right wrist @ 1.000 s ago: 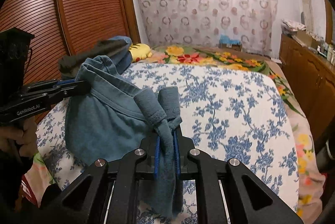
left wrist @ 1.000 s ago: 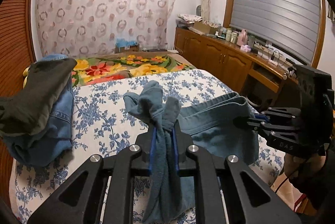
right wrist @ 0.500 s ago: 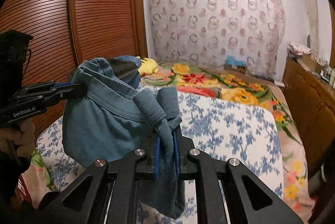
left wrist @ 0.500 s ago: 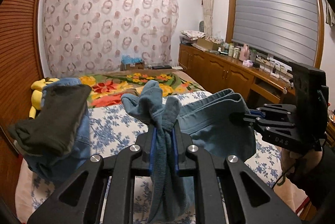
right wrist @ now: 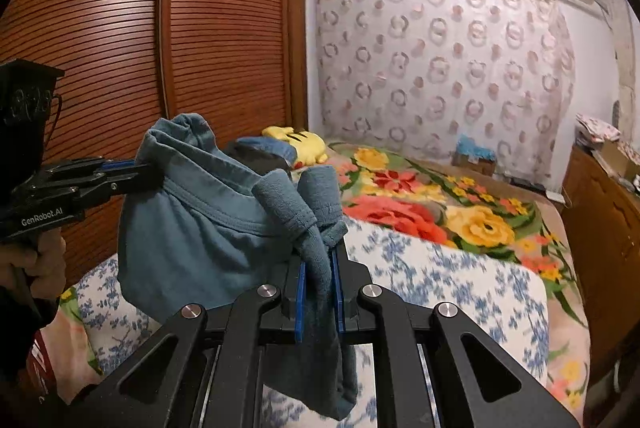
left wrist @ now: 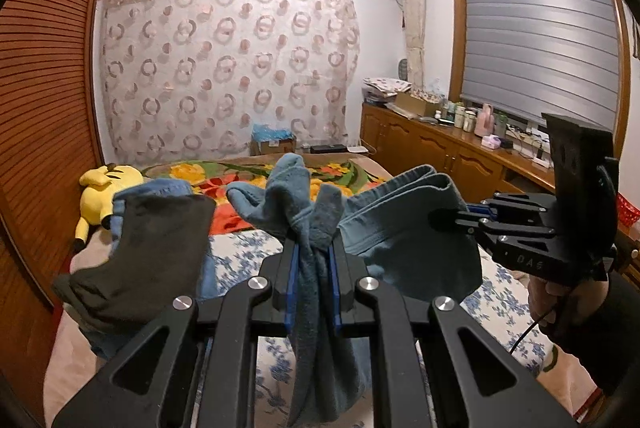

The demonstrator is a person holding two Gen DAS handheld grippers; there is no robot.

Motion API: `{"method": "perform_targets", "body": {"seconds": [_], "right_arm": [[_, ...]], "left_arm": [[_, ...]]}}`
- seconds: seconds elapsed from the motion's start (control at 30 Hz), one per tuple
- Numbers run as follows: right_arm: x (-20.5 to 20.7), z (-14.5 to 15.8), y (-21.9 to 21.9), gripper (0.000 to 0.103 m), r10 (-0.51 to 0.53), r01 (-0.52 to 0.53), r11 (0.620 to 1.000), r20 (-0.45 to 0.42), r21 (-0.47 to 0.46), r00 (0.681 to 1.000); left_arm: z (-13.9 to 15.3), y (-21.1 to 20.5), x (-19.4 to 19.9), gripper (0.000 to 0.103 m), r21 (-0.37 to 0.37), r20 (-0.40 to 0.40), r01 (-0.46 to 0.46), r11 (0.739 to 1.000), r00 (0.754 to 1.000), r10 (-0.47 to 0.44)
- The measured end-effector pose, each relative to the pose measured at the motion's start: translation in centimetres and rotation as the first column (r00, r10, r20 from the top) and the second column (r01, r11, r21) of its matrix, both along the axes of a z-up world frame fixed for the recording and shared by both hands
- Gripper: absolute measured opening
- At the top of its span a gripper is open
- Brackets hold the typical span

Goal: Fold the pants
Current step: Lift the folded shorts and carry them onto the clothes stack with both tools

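Both grippers pinch the teal pants (left wrist: 408,240) at the waistband: left gripper (left wrist: 314,264) and right gripper (right wrist: 320,280), fingers pressed on cloth. Garment hangs in air above the bed (right wrist: 460,280). No fold laid yet; judged early stage.

The pants (left wrist: 404,228) are soft matt teal cloth, fleecy at the bunched edge. Both tongs, left tongs (left wrist: 313,268) and right tongs (right wrist: 319,280), are matt black plastic with shiny metal screws. At upper left of the right view, the wardrobe door (right wrist: 120,40) is glossy ribbed wood
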State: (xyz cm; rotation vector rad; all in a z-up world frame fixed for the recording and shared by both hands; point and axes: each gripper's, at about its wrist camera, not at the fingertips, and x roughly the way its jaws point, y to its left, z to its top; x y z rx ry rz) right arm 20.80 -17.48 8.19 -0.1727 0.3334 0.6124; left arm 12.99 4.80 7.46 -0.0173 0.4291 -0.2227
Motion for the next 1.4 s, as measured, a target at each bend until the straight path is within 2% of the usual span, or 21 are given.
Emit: {"method": "perform_targets", "body": {"seconds": [0.5, 0.63, 0.8, 1.07, 1.4], "right_arm": [[8.3, 3.6, 3.0, 0.011, 0.109, -0.106, 0.994, 0.092, -0.032, 0.99], [10.6, 3.8, 5.1, 0.011, 0.137, -0.131, 0.99, 0.121, -0.052, 0.983], [13.4, 3.2, 7.7, 0.011, 0.174, -0.164, 0.983, 0.134, -0.081, 0.976], [18.3, 1.9, 12.1, 0.011, 0.247, -0.231, 0.964, 0.115, -0.132, 0.962], [21.5, 1.1, 15.1, 0.011, 0.312, -0.297, 0.939, 0.065, -0.171, 0.948]], "left_arm": [[3.0, 6.2, 3.2, 0.014, 0.022, 0.044, -0.142, 0.99, 0.989, 0.141], [3.0, 8.6, 3.8, 0.014, -0.015, 0.049, -0.187, 0.982, 0.981, 0.187], [2.3, 11.5, 4.0, 0.014, -0.043, 0.053, -0.244, 0.969, 0.968, 0.246], [-0.1, 13.7, 3.1, 0.014, -0.09, 0.026, -0.324, 0.942, 0.944, 0.328], [-2.7, 14.3, 2.3, 0.014, -0.061, -0.001, -0.375, 0.925, 0.927, 0.376]]}}
